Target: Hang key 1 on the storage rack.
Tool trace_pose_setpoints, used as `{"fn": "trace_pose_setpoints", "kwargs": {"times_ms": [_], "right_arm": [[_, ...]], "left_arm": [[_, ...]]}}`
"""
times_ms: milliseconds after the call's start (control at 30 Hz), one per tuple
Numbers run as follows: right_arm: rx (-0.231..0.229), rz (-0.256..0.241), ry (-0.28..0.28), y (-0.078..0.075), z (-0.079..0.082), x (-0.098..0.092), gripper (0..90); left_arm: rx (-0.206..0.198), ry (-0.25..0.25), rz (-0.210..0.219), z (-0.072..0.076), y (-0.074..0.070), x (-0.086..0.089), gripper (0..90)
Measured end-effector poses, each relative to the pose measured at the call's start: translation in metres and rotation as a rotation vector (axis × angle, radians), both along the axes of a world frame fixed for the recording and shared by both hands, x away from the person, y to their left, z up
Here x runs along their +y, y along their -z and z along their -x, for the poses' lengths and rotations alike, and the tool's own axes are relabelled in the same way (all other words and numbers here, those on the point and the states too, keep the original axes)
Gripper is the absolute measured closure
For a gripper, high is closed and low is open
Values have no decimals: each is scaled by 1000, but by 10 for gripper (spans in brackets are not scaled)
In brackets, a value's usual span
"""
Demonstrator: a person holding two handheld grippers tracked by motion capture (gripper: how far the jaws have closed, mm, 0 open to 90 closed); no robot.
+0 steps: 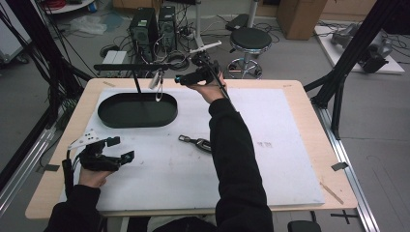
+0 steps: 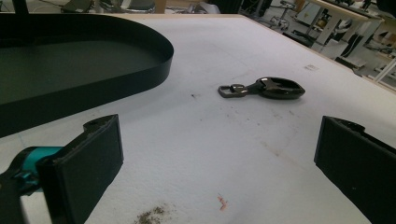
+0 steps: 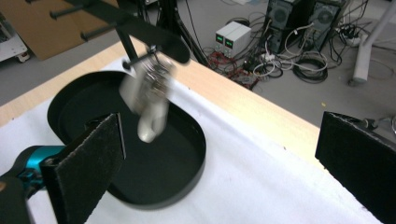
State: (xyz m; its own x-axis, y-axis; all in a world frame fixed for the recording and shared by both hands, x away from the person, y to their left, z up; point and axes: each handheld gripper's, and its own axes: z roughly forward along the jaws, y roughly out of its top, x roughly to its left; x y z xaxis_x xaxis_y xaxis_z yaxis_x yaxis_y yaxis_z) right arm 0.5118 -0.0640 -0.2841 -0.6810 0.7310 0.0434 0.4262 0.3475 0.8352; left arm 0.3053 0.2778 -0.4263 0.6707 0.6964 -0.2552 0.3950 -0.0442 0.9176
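The dark clip (image 1: 195, 142) lies flat in the middle of the table (image 1: 300, 145), long way left-to-right, nearer the open, empty left tongs (image 1: 122, 149) than the open right tongs (image 1: 180, 79) far back.

- My sleeves (image 1: 237, 159) are black and long, running down to both wrists.
- Each hand-held gripper has flat black rectangular jaws with a teal fitting at the base of one.
- The left hand-held gripper (image 1: 118, 150) carries a grey three-cornered plate dotted with holes.
- A black cable trails from the right hand-held gripper (image 1: 186, 79).

Both tools (image 1: 121, 149) (image 1: 180, 79) prob. open, apart
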Motion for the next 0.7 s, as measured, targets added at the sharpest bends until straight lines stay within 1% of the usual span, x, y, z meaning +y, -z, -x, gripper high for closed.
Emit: {"fn": "trace_pose_setpoints", "kwargs": {"times_ms": [100,200,233,267,367,467,567,633,700], "right_arm": [[11,4,-7,4,5,-7,7],[37,-10,-23,11,11,-13,7],[46,2,-29,12,13,-14,7],[43,13,-40,14,15,-15,7],[50,11,-51,19,22,-18,7],[58,29,-61,24,27,-21,7],[60,21,-66,30,32,-25,7],[70,28,-69,34,36,-26,7],[68,32,-80,37,41,-28,7]], "left_arm": [[3,0,0,0,0,0,17],[3,0,-2,0,0,-1,17],[4,0,-5,0,0,-1,17],[2,2,-8,0,0,-1,17],[4,2,-9,0,0,-1,17],[6,2,-10,0,0,-1,17],[8,2,-11,0,0,-1,17],[9,2,-13,0,0,-1,17],[9,1,-13,0,0,-2,17]]}}
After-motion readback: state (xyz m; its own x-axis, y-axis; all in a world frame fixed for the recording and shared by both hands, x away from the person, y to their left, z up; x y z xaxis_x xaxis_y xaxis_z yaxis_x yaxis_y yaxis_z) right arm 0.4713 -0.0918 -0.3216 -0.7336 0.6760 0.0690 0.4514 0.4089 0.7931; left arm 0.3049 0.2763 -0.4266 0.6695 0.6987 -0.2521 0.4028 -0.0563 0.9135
